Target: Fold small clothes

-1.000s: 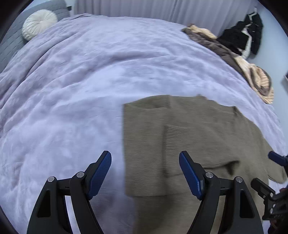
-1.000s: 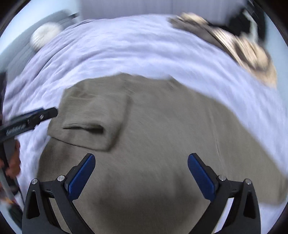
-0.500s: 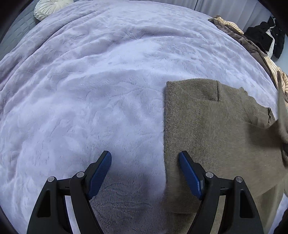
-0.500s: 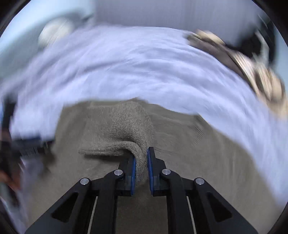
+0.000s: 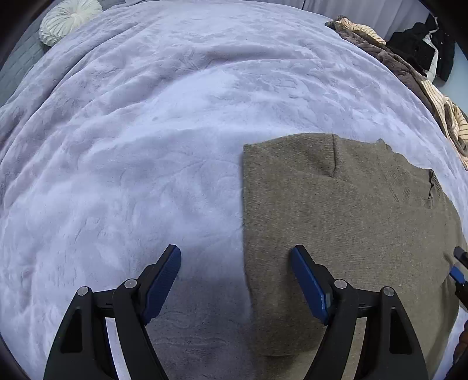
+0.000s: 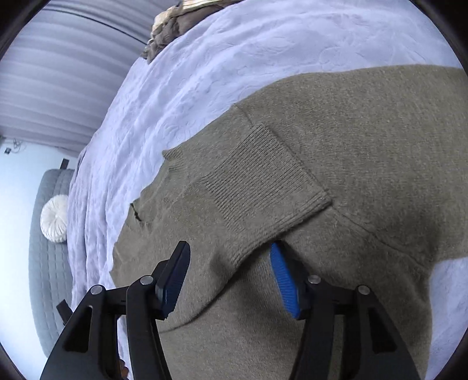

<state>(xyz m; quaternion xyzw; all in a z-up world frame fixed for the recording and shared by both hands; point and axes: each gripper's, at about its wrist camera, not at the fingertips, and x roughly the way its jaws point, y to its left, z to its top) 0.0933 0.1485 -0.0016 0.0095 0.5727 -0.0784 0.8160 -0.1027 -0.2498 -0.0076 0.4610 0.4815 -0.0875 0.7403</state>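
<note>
Just then the olive-brown knit sweater (image 5: pixel 345 222) lay flat on the pale lavender bedspread (image 5: pixel 152 140), partly folded, with its near-left edge running in a straight line away from the left gripper (image 5: pixel 235 285). That gripper hung above the bed with its blue-padded jaws spread wide and nothing between them; one finger was over bare bedspread, the other over the sweater's edge. Whether the pads touched the fabric I could not tell.

From the other side, the right gripper (image 6: pixel 229 276) had its jaws apart too, parted around the ribbed cuff (image 6: pixel 263 187) of a sleeve that lay folded across the sweater's body. The cuff's corner sat between the two fingers, but they were not closed on it. Its tip showed at the right edge of the left wrist view as well.

A round white cushion (image 5: pixel 68 20) rested against the grey quilted headboard (image 6: pixel 49 263) at the far end of the bed. A heap of brown and striped clothes (image 5: pixel 409 76) lay along the bed's far right edge, well apart from the sweater, with something black (image 5: pixel 421 49) beyond it. Pale curtains (image 6: pixel 55 87) hung behind.
</note>
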